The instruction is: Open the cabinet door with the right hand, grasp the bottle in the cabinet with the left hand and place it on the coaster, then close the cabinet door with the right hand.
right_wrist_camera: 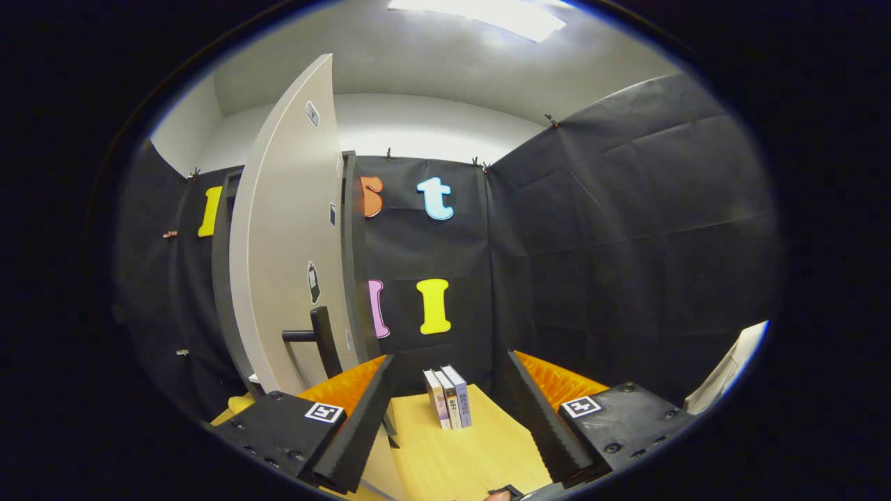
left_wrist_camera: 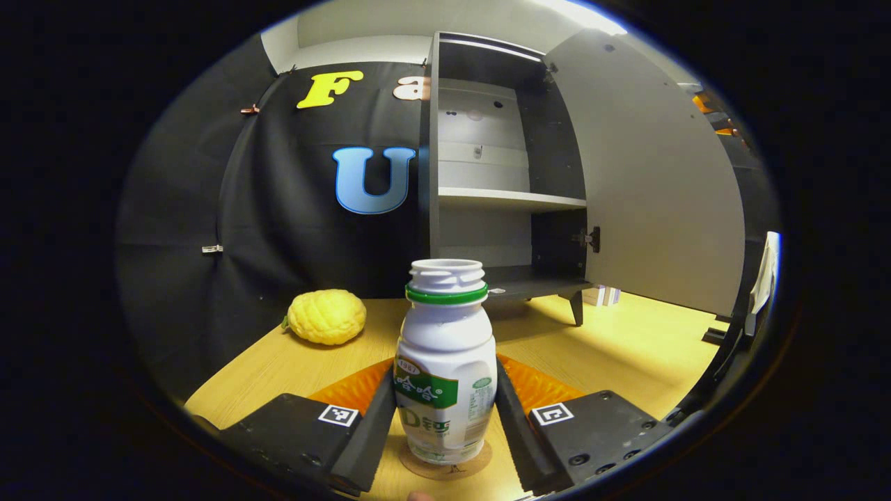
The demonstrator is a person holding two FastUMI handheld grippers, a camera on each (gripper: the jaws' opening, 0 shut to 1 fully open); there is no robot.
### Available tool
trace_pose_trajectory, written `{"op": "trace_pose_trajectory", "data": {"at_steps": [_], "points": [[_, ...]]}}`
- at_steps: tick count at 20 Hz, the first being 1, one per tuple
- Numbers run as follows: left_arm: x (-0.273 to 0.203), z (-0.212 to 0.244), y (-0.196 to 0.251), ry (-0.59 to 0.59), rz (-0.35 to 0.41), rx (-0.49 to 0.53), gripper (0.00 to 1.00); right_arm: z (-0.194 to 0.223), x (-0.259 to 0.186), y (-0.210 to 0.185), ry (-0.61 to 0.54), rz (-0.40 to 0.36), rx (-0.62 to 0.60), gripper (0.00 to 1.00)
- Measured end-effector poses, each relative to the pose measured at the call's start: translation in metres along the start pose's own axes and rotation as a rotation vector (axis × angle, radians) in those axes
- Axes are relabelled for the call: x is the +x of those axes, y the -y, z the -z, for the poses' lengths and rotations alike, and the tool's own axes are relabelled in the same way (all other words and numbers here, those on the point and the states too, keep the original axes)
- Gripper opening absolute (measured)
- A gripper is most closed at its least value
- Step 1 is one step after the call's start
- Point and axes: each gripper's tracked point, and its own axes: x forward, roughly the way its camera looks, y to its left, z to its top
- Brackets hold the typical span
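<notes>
Bottle [left_wrist_camera: 445, 362] btwn left gripper [left_wrist_camera: 445, 431] jaws, on coaster [left_wrist_camera: 445, 465].

A wooden table [left_wrist_camera: 626, 355] carries the cabinet [left_wrist_camera: 487, 209]; left of it a yellow fruit [left_wrist_camera: 327, 316], before it a coaster [left_wrist_camera: 445, 465], right of it books [right_wrist_camera: 449, 398].

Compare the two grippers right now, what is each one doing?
The left gripper has its fingers on either side of the bottle, which stands upright on the coaster; the right gripper is open with nothing between its fingers. The left faces the open cabinet; the right faces the door with its handle. Both hover over the wooden table.
</notes>
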Motion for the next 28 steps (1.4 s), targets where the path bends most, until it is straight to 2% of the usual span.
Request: {"op": "trace_pose_trajectory", "data": {"at_steps": [7, 16, 17, 19, 20, 24, 28], "points": [[0.02, 0.016, 0.0, -0.006, 0.026, 0.005, 0.76, -0.003, 0.002, 0.003, 0.005, 0.034, 0.003, 0.98], [0.014, 0.032, 0.0, -0.048, 0.026, -0.001, 0.78, -0.001, 0.003, 0.008, -0.001, 0.059, 0.006, 0.97], [0.013, 0.034, -0.002, -0.061, 0.019, -0.008, 0.78, -0.001, 0.003, 0.007, -0.002, 0.057, 0.006, 0.97], [0.01, 0.032, -0.005, -0.071, 0.011, -0.028, 0.88, 0.0, 0.003, 0.006, -0.004, 0.054, 0.004, 0.98], [0.009, 0.028, -0.005, -0.065, 0.011, -0.033, 0.96, 0.0, 0.004, 0.006, -0.005, 0.054, 0.003, 0.98], [0.007, -0.003, -0.002, -0.043, 0.02, -0.003, 0.96, 0.005, 0.003, 0.005, -0.019, 0.043, 0.004, 0.98], [0.01, -0.061, 0.005, 0.012, 0.012, 0.0, 0.96, 0.005, 0.005, 0.004, -0.023, 0.031, 0.012, 0.98]]}}
